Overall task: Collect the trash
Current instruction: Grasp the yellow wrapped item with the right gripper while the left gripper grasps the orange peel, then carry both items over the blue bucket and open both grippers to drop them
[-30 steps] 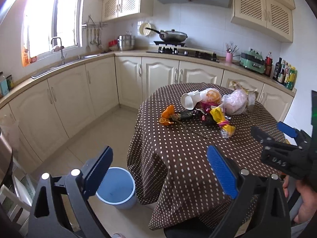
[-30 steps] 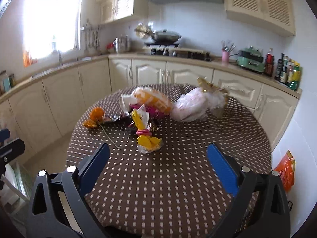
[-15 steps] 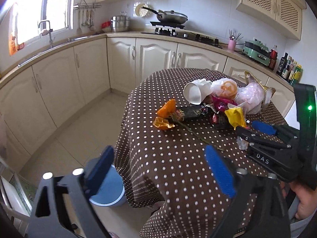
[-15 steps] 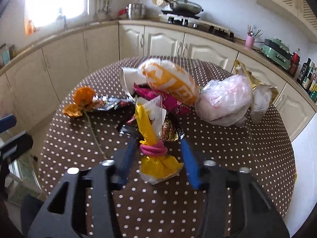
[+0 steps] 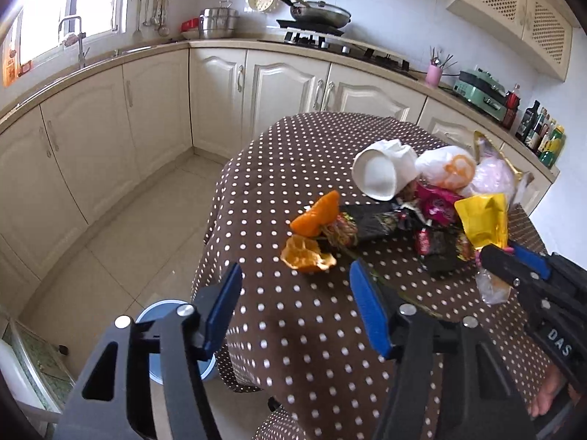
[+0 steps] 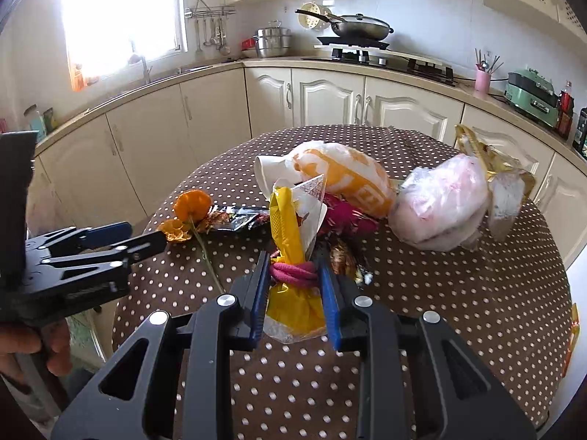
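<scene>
The right gripper point(image 6: 295, 295) has just narrowed its blue pads onto the yellow wrapper point(image 6: 290, 256), clamping its pink-tied waist, so lifting can begin. Leftward, the left gripper point(image 5: 295, 315) hangs spread and empty, orange peel point(image 5: 307, 253) just beyond, blue bin point(image 5: 156, 317) below.

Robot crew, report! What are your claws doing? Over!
Right claw shut on yellow wrapper. Left claw open, near orange peel. Nothing blocking.

Trash pile point(image 6: 330, 198) on table point(image 6: 440, 293), bin point(image 5: 165, 315) on floor beside it
</scene>
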Tool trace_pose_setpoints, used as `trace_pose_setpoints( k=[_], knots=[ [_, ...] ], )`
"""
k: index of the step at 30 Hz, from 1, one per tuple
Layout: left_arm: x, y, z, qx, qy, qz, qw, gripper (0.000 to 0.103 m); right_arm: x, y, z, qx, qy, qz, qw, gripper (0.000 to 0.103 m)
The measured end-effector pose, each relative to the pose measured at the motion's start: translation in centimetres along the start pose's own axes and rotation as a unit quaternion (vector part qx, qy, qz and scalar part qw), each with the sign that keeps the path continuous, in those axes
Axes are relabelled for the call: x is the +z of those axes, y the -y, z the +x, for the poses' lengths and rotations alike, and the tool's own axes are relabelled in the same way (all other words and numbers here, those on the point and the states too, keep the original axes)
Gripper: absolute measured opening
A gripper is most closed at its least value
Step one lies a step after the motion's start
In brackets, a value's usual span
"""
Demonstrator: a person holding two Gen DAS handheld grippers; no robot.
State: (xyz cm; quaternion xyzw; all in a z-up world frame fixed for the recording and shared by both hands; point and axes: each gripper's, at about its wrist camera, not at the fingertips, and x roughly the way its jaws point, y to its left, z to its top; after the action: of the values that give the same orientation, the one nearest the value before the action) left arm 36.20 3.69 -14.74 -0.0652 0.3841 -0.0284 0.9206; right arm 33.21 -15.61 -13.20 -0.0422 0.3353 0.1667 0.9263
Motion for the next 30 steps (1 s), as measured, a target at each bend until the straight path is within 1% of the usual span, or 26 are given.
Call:
trace_pose_setpoints(
  k=[5, 8, 10, 12, 13, 14, 15, 17, 21, 25, 29, 30],
  knots=[
    [0.5, 0.0, 2.1, 0.002, -0.012, 0.002, 0.9999, 0.052, 0.1, -0.9, 1.3, 0.013, -0.007, -0.003, 1.0, 0.025],
    [0.9, 0.0, 3.0, 0.003, -0.011, 0.006, 0.9999, 0.051, 0.6, -0.9, 2.0, 0.019, -0.01, 0.0, 1.0, 0.025],
    [1.1, 0.2, 3.3, 0.004, -0.01, 0.015, 0.9998, 0.043, 0.8, -0.9, 2.0, 0.019, -0.008, -0.001, 1.0, 0.025],
    [1.2, 0.2, 3.6, 0.004, -0.009, 0.017, 0.9998, 0.027, 0.9, -0.9, 2.0, 0.018, -0.007, -0.002, 1.0, 0.025],
    [1.3, 0.1, 3.5, 0.0, -0.009, 0.016, 0.9998, 0.026, 1.0, -1.0, 2.1, 0.017, -0.007, -0.002, 1.0, 0.025],
    [1.3, -0.1, 3.5, -0.005, -0.008, 0.015, 0.9998, 0.018, 1.1, -1.1, 2.1, 0.017, -0.007, -0.004, 1.0, 0.025],
    [1.2, -0.3, 3.3, -0.01, -0.006, 0.013, 0.9999, 0.013, 0.9, -1.2, 2.1, 0.017, -0.008, -0.004, 1.0, 0.025],
    [1.0, -0.8, 3.0, -0.027, -0.005, 0.005, 0.9996, 0.006, 0.8, -1.5, 2.0, 0.015, -0.008, -0.005, 1.0, 0.025],
    [0.3, -1.3, 1.7, -0.042, 0.006, 0.001, 0.9991, 0.005, 0.6, -2.3, 1.4, 0.015, -0.006, -0.01, 1.0, 0.025],
    [-0.4, -2.0, -0.3, -0.05, 0.023, -0.006, 0.9985, 0.005, 0.7, -3.4, 0.6, 0.019, 0.002, -0.013, 1.0, 0.025],
    [-1.5, -3.7, -2.9, -0.045, 0.041, -0.022, 0.9979, 0.005, 1.3, -6.0, -0.1, 0.035, 0.011, -0.03, 0.999, 0.025],
    [-1.9, -4.5, -3.6, -0.04, 0.045, -0.028, 0.9978, 0.005, 1.5, -7.2, -0.1, 0.046, 0.013, -0.038, 0.998, 0.025]
  ],
)
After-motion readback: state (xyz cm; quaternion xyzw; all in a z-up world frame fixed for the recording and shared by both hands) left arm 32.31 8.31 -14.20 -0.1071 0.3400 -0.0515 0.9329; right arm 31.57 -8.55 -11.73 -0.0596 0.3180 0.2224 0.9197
